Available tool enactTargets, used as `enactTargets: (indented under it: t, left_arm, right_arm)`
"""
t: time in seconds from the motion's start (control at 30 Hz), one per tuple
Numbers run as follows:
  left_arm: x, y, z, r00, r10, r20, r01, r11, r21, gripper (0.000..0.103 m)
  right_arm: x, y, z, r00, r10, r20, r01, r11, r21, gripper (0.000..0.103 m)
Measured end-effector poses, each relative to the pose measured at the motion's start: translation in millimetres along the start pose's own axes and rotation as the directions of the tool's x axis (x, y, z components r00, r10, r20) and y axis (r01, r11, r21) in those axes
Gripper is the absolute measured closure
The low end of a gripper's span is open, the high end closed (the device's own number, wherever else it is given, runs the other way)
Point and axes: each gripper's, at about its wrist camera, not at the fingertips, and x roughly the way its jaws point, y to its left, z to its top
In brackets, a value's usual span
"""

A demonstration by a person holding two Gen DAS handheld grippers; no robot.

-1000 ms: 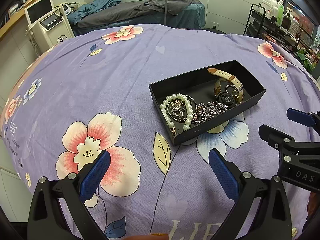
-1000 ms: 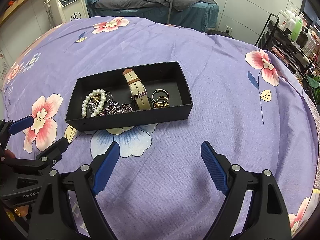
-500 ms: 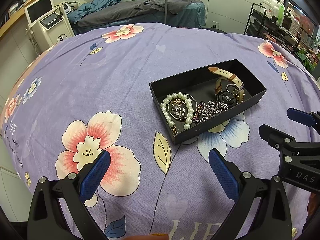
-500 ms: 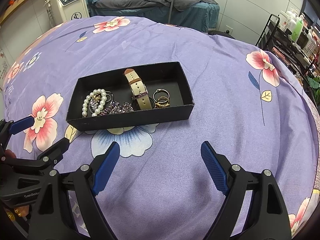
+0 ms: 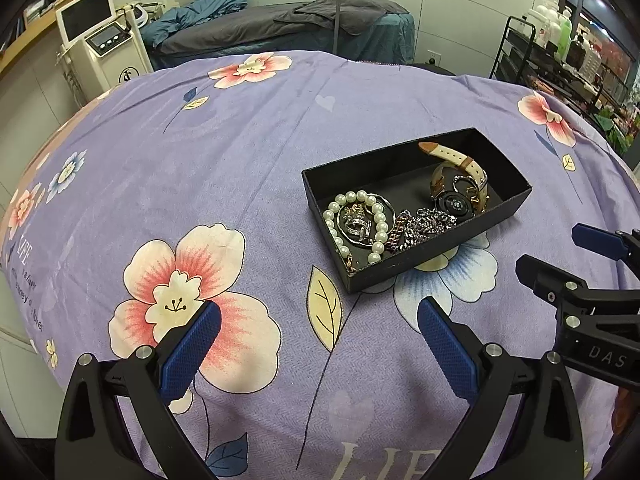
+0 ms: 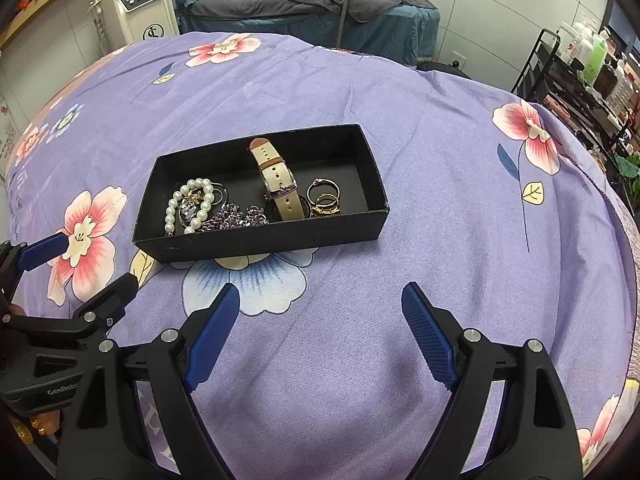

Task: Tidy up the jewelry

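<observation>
A black open box (image 5: 516, 204) (image 6: 260, 240) sits on the purple flowered cloth. In it lie a pearl bracelet (image 5: 352, 224) (image 6: 192, 204), a silver chain (image 5: 420, 224) (image 6: 236, 216), a cream-strap watch (image 5: 460, 180) (image 6: 276, 180) and gold rings (image 6: 324, 198). My left gripper (image 5: 318, 328) is open and empty, low and left of the box. My right gripper (image 6: 320, 312) is open and empty, in front of the box. Each gripper shows at the edge of the other's view: the right one (image 5: 560, 256), the left one (image 6: 80, 264).
The purple cloth (image 6: 440, 184) covers a wide rounded table. Behind it stand a treatment bed with dark bedding (image 5: 280, 28), a white machine with a screen (image 5: 104, 48) at the back left, and a black shelf rack with bottles (image 5: 560, 40) at the back right.
Both grippers have drifted back very slightly from the box. They stay open and empty, and the jewelry has not moved.
</observation>
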Motion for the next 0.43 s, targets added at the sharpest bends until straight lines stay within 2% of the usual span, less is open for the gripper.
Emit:
enactTargets:
  t: [0.27, 0.43]
  left_arm:
    - [1.4, 0.3, -1.1, 1.000, 0.014, -0.016, -0.014, 1.000, -0.002, 0.006]
    - [3.0, 1.8, -1.8, 1.000, -0.005, -0.027, 0.005, 1.000, -0.017, 0.006]
  right_arm:
    - [0.2, -0.6, 0.3, 1.000, 0.001, 0.001, -0.001, 1.000, 0.002, 0.020]
    - [0.7, -0.2, -0.2, 1.000, 0.001, -0.003, -0.001, 1.000, -0.001, 0.020]
